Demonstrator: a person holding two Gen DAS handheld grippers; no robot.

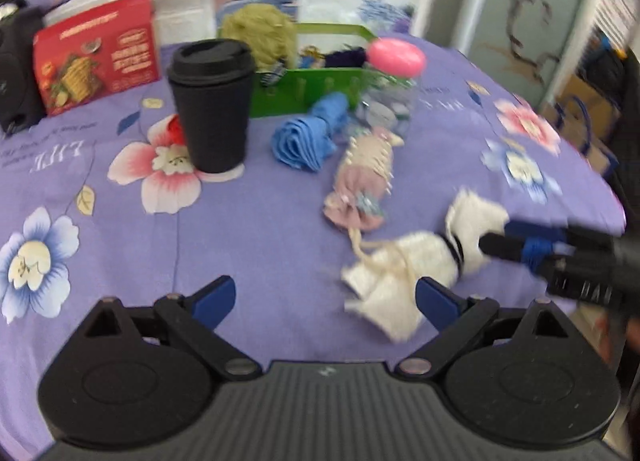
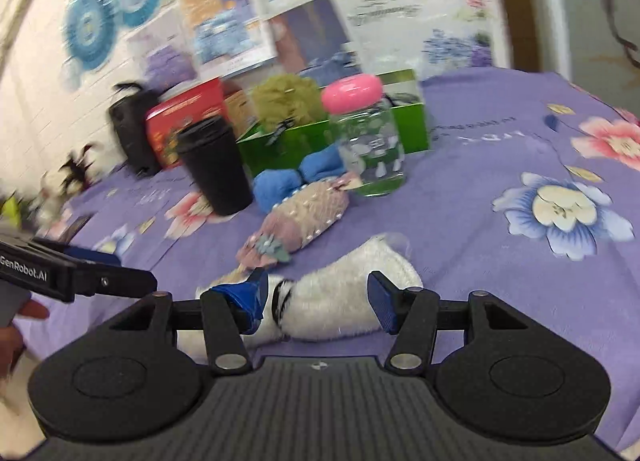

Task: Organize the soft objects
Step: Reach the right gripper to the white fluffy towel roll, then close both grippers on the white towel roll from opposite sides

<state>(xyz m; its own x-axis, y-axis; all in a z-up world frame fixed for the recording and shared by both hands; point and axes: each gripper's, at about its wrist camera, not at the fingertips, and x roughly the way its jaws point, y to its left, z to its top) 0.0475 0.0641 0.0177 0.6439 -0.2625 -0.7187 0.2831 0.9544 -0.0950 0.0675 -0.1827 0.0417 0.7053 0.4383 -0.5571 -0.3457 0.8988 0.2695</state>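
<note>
A white fluffy pouch (image 1: 416, 261) (image 2: 340, 297) lies on the purple flowered cloth (image 1: 240, 229). My right gripper (image 2: 318, 297) is open with its fingers on either side of the pouch; it shows in the left wrist view (image 1: 520, 251) at the pouch's right end. My left gripper (image 1: 324, 301) is open and empty, just left of the pouch. A pink beaded pouch (image 1: 364, 177) (image 2: 300, 217) and a rolled blue cloth (image 1: 308, 133) (image 2: 296, 177) lie beyond. A green basket (image 1: 316, 89) (image 2: 332, 133) holds a green fuzzy ball (image 1: 260, 33) (image 2: 288, 99).
A black lidded cup (image 1: 214, 105) (image 2: 216, 169) stands left of the blue cloth. A clear jar with a pink lid (image 1: 394, 81) (image 2: 366, 137) stands in front of the basket. A red box (image 1: 96, 53) and a black bag (image 1: 16, 65) stand at the back left.
</note>
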